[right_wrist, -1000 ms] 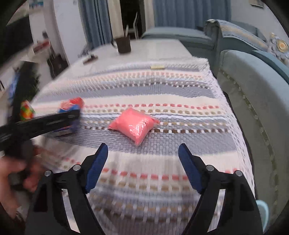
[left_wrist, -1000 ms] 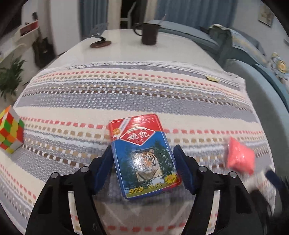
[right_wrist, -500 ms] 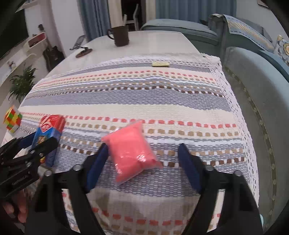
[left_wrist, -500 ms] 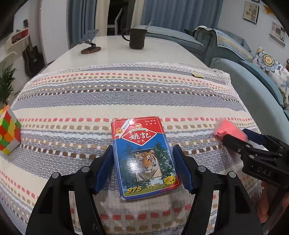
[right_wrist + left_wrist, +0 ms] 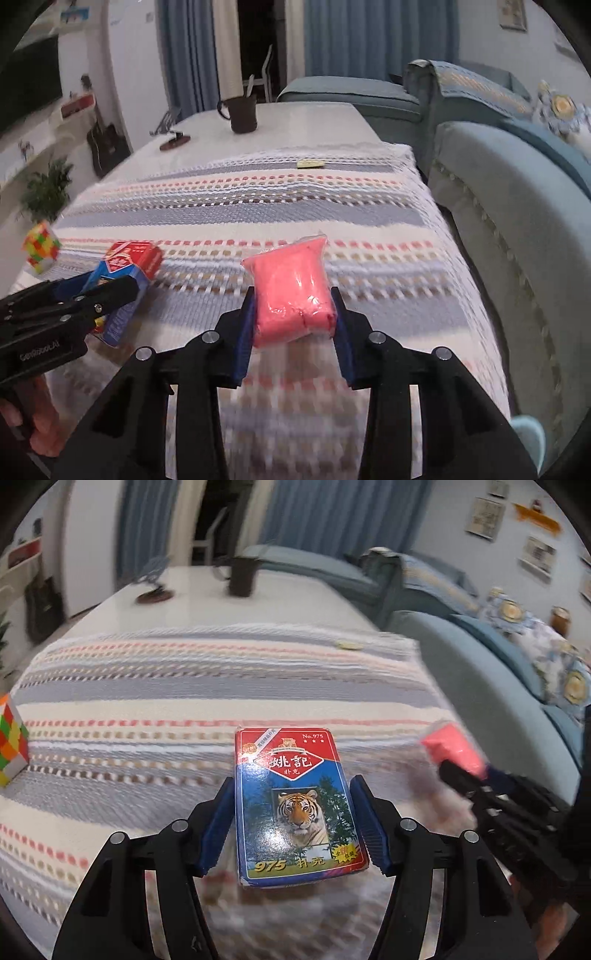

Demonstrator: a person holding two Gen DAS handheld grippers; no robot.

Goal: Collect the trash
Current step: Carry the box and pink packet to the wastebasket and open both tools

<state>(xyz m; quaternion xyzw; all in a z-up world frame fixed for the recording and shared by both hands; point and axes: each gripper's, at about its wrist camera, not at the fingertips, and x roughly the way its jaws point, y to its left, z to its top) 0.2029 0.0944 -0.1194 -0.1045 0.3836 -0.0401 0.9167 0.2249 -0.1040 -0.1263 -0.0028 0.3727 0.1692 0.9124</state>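
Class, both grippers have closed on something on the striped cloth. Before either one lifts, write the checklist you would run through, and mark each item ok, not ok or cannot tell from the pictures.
1. Left gripper shut on the card box, pads on both long sides: ok.
2. Right gripper shut on the pink bag, which bulges between the pads: ok.
3. Bag film pinched firmly, not slipping: cannot tell.
4. The two grippers apart from each other: ok.
5. Rubik's cube out of both paths, at the cloth's left edge: ok.
6. A bin for the trash in view: not ok; none shows.
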